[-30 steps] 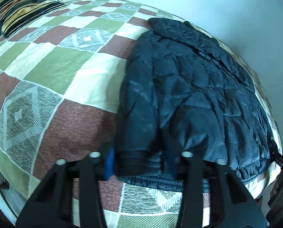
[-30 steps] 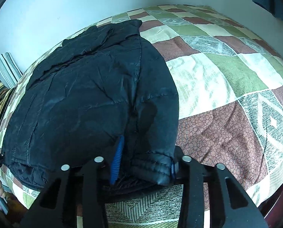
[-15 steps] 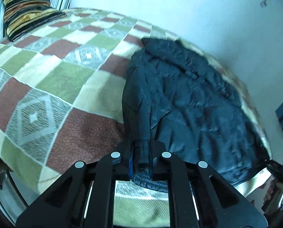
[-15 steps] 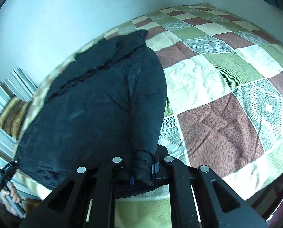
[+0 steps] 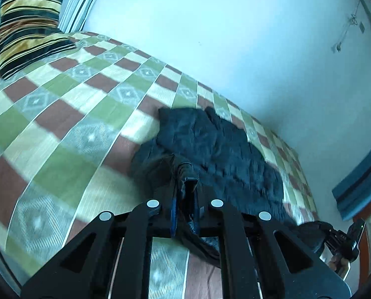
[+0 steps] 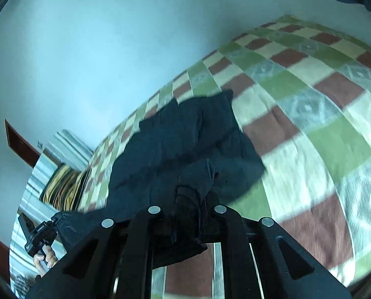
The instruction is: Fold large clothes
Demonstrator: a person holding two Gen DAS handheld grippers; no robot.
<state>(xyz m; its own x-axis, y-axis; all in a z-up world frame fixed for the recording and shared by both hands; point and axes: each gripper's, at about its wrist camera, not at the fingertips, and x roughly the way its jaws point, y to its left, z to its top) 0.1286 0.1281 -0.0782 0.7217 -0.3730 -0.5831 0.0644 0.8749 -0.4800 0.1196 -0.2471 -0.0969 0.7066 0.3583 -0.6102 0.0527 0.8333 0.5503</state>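
Black padded jacket (image 5: pixel 210 144) lies on the checked bedspread (image 5: pixel 61 114), its near hem raised off the bed. Left tongs (image 5: pixel 185 199) pinch one hem corner, right tongs (image 6: pixel 186 209) the other. Only the left view shows the striped pillow (image 5: pixel 28 30) clearly; the right view shows a hand (image 6: pixel 44 256) gripping the other handle.

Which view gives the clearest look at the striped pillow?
The left wrist view: the striped pillow stands large and sharp at the head of the bed. The right wrist view shows only a small blurred part, far left.
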